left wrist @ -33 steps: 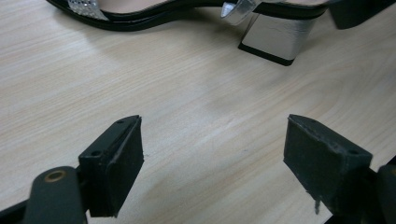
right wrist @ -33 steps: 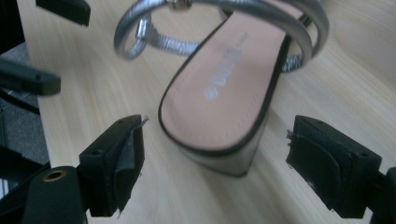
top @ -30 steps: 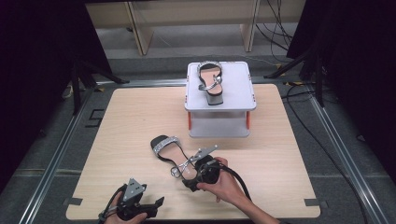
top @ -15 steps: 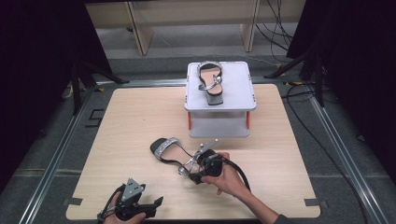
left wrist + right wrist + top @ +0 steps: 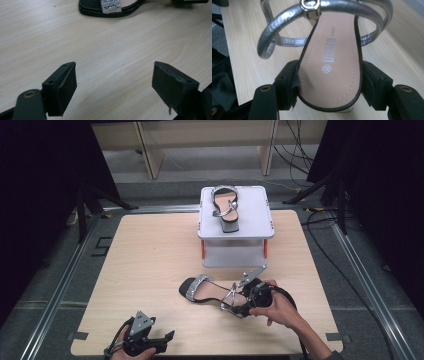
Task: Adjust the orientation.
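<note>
Nearest to us, at about seven o'clock on the wooden table (image 5: 150, 270), we see the left gripper (image 5: 162, 338) resting low by the near edge. In the left gripper view its two black jaws stand wide apart with only bare wood between them, so it holds nothing; the toe end of a sandal lies farther off at twelve o'clock of that view.

A little farther in, at about five o'clock on the table, a hand (image 5: 280, 310) bears the right gripper (image 5: 239, 306). Its jaws have just been closing, and a thing is between them: in the right gripper view the two pads press on either side of the heel end of the sandal (image 5: 329, 62), one pad at nine o'clock and the other at three o'clock of the tan insole. The jaws are thus closed to the width of the heel and grip it firmly. A silver ankle strap (image 5: 324, 7) with a buckle arches over the insole at twelve o'clock of that view.

From above, this sandal stretches from the gripper toward nine o'clock, its sparkly toe band (image 5: 192, 287) pointing left, just in front of the white box. We cannot tell whether the toe end touches the wood or hangs just above it.

Farther still, toward twelve o'clock on the table, stands the white box (image 5: 250, 220) with red legs. On its flat top lies a second sandal (image 5: 225, 207), its heel toward us and its toe pointing away.
</note>
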A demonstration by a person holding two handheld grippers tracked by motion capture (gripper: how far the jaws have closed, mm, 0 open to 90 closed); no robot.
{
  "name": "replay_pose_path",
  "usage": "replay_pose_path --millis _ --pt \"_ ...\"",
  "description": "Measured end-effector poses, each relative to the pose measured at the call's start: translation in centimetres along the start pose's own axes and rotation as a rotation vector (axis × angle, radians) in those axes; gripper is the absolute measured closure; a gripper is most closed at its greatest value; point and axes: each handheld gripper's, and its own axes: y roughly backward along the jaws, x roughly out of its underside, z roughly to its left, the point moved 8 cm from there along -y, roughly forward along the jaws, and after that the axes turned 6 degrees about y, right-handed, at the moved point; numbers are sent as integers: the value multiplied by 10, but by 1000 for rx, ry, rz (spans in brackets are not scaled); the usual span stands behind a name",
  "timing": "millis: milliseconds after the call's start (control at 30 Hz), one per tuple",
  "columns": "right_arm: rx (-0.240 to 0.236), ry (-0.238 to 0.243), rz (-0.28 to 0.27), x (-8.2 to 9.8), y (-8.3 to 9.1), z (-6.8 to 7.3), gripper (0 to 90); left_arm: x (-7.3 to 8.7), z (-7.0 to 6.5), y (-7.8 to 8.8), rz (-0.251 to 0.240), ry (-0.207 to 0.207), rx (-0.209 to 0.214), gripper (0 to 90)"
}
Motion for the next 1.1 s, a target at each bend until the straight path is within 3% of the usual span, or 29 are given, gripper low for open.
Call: replay_pose_path --millis 33,167,233,267,400,433,467,567,600,633,733,800,833,867,900,967,1100 --pt "19 -21 3 3 3 0 372 0 0 0 -1 0 0 195" --pt "21 4 9 14 11 -1 372 0 0 0 2 7 -3 196" --pt "20 -27 21 22 13 1 373 0 0 0 2 4 -2 196" --pt "21 -5 4 22 12 0 373 0 0 0 1 4 -2 196" --pt "20 -6 28 30 10 0 371 0 0 0 9 4 -5 196" --pt "12 -28 45 33 7 1 371 0 0 0 3 4 -3 196" --pt "11 -7 55 34 7 -1 368 0 0 0 2 4 -4 196" --pt "-4 -71 33 34 23 -2 324 0 0 0 0 11 -4 196" --pt "-3 -71 26 33 29 -3 310 1 3 0 18 -12 -19 196" --pt "14 -82 7 31 42 -4 303 1 1 -1 4 4 -3 195" --pt "89 -101 -77 17 70 -10 292 1 1 0 18 -2 -11 196" --pt "144 -92 -126 2 82 -15 288 1 1 -1 16 3 -14 195" --pt "176 -59 -139 -7 85 -18 286 2 2 0 24 -4 -12 196" --pt "171 -91 -134 -12 85 -16 284 2 2 -1 23 4 -12 196" --pt "174 -88 -131 -21 81 -14 283 3 4 -1 26 -10 -22 196" --pt "181 -55 -111 -32 74 -14 283 2 3 -1 13 9 -14 196" --pt "149 -35 -70 -57 47 -9 281 3 4 0 30 -15 -22 196"
